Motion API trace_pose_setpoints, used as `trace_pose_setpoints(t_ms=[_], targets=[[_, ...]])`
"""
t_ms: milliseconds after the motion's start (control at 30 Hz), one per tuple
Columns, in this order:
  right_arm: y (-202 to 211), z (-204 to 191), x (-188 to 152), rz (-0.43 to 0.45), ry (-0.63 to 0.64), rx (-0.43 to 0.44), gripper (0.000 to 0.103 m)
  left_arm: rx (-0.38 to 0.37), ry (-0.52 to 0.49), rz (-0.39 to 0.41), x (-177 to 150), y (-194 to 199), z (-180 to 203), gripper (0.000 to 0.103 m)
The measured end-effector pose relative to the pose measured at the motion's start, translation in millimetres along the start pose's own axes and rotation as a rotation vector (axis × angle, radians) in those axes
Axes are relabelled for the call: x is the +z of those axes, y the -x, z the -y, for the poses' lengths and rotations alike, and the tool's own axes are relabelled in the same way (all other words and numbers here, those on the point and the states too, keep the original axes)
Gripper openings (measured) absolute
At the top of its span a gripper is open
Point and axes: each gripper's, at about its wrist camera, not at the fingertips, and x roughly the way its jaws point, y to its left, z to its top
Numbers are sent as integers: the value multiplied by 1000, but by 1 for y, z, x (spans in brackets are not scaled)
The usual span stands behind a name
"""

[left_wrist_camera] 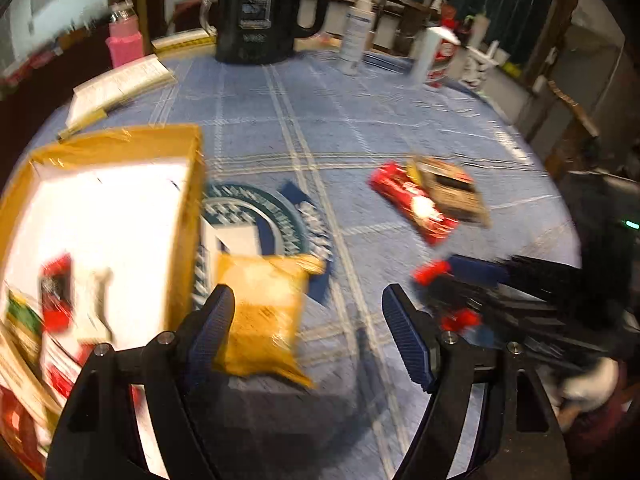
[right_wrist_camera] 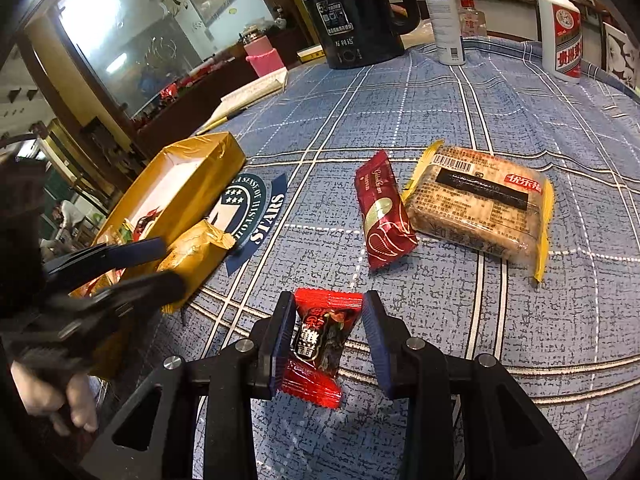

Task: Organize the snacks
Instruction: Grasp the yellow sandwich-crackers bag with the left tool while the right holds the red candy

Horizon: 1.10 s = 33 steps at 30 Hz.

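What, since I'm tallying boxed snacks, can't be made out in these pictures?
Snacks inside the gold box: motion-blurred in the left wrist view; in the right wrist view its wall and the left gripper hide them.
Yellow packet print: blurred, left wrist view.
Kettle top: cut off by both views' upper edge.

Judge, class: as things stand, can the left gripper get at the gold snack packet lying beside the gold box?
Probably yes. The left gripper is open, and the gold snack packet lies just ahead, touching one finger. Nothing covers it; the gold box close alongside leaves little room on that side.
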Motion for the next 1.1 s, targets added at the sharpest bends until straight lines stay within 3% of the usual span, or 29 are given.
trace_pose_setpoints(t_ms=[133, 167, 200, 267, 300, 367, 567, 667, 700, 733, 800, 1100], targets=[[0, -5, -4, 10, 39, -5, 38, 27, -6, -39, -3, -9, 1, 76], [0, -5, -4, 7, 44, 0, 38, 24, -17, -55, -6, -11, 5, 74], [0, -6, -4, 3, 47, 8, 42, 19, -26, -61, -8, -11, 9, 65], [1, -8, -6, -4, 55, 24, 49, 46, -70, -64, -13, -10, 18, 62], [2, -10, -7, -6, 64, 23, 51, 24, -79, -67, -16, -9, 22, 59], [1, -14, -9, -4, 90, 2, 51, -10, -51, -79, -18, -11, 23, 59], [-2, -25, -14, 8, 139, -44, 54, 25, -27, -56, -10, -19, 23, 59], [-2, -26, -14, 14, 142, -50, 54, 74, -72, -46, -12, -26, 32, 57], [-2, -26, -14, 15, 149, -63, 50, 104, -99, -40, -13, -26, 37, 53], [-3, -28, -15, 18, 158, -83, 39, 93, -104, -32, -14, -24, 39, 46], [-3, -28, -14, 19, 166, -104, 24, 80, -95, -30, -17, -20, 41, 44], [9, -30, -16, 68, 136, -58, 19, -27, 22, 68, -28, 39, 18, 44]])
